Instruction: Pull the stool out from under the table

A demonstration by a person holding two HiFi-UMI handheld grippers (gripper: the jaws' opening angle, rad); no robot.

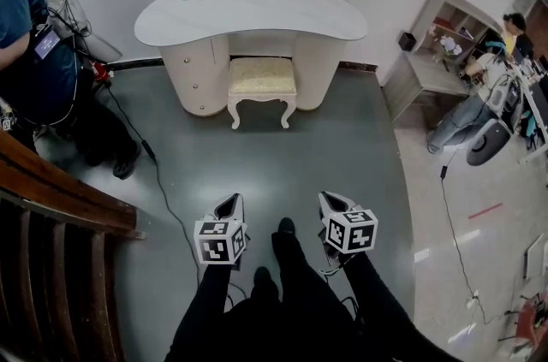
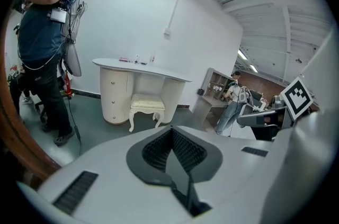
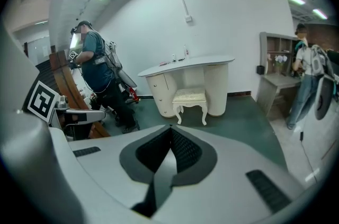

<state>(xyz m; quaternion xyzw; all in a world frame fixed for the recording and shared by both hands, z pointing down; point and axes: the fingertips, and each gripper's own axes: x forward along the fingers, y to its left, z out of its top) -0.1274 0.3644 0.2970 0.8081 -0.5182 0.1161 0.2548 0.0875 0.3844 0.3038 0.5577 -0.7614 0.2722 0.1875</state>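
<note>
A cream stool [image 1: 261,86] with a padded seat and curved legs stands half under the white kidney-shaped dressing table [image 1: 250,14], far ahead of me across the green floor. It also shows small in the left gripper view, stool [image 2: 146,110], and the right gripper view, stool [image 3: 190,101]. My left gripper [image 1: 231,203] and right gripper [image 1: 330,199] are held side by side in front of my legs, both shut with nothing between the jaws, and well short of the stool. Each points toward the table.
A person in a blue shirt [image 1: 34,52] stands at the left beside a wooden railing [image 1: 60,198]. A black cable [image 1: 158,172] runs across the floor left of my path. At the right are a low grey shelf [image 1: 428,65] and another person [image 1: 512,35].
</note>
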